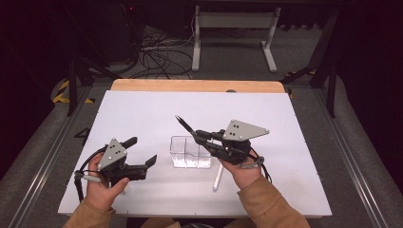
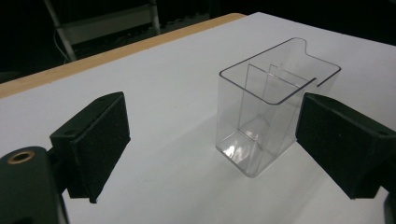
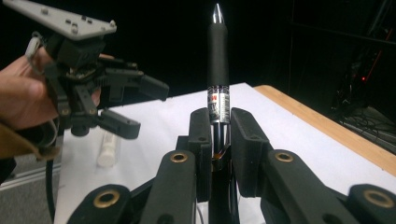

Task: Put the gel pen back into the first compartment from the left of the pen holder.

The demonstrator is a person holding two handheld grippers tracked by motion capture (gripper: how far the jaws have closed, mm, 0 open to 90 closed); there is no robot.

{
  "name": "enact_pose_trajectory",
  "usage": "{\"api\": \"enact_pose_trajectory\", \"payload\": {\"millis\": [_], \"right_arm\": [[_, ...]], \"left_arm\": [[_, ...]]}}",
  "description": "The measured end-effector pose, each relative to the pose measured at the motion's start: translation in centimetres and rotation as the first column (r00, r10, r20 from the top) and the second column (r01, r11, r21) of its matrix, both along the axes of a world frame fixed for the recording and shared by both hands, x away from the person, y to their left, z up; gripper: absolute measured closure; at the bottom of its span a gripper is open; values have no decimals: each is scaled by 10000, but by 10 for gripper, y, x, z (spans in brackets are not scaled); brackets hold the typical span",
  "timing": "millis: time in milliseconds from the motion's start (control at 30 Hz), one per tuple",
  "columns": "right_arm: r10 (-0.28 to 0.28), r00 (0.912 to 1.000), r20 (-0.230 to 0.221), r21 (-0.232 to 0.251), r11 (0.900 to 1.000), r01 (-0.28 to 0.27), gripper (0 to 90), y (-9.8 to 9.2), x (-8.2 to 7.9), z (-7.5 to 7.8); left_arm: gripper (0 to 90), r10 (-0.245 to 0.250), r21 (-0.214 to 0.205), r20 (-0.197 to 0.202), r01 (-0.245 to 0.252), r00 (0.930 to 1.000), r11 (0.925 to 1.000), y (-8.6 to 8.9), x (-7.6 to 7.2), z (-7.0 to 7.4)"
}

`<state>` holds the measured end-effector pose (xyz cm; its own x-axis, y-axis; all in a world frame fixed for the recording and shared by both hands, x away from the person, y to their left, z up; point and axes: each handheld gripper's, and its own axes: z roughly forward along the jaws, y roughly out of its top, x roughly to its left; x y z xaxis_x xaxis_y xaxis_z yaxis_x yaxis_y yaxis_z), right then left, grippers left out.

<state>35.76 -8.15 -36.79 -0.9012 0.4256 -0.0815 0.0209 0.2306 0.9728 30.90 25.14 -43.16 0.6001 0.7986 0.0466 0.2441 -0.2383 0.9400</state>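
Black jaws of the right gripper [image 3: 218, 140] are clamped on a black pen [image 3: 218, 70], which juts out with its silver tip just above the clear divided holder [image 1: 190, 152] on the white counter [image 1: 142, 114]. Left of that holder, near it but not touching, the left gripper [image 1: 141, 152] has its jaws apart with nothing between them, while a white marker [image 1: 217, 177] lies just right of the holder

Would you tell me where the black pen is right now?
In the high view, the pen is clamped in the right claw, just above the clear holder.
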Motion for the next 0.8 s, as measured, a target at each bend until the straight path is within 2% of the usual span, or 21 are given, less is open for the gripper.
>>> {"api": "enact_pose_trajectory", "payload": {"millis": [233, 500, 633, 800], "right_arm": [[-271, 9992, -310, 153, 9995, 276, 797, 8, 8, -4], [-365, 9990, -243, 97, 9993, 367, 797, 14, 10, -7], [-364, 9990, -240, 54, 9993, 366, 797, 17, 12, -7], [-374, 9990, -260, 81, 9993, 376, 797, 21, 16, -9]], "left_arm": [[108, 118, -82, 12, -117, 9999, 9999, 2, 0, -1], [108, 209, -8, 72, -209, 9998, 9998, 1, 0, -1], [108, 229, 280, 208, -234, 9995, 9993, 1, 0, -3], [108, 211, 258, 219, -217, 9995, 9994, 2, 0, -3]]}}
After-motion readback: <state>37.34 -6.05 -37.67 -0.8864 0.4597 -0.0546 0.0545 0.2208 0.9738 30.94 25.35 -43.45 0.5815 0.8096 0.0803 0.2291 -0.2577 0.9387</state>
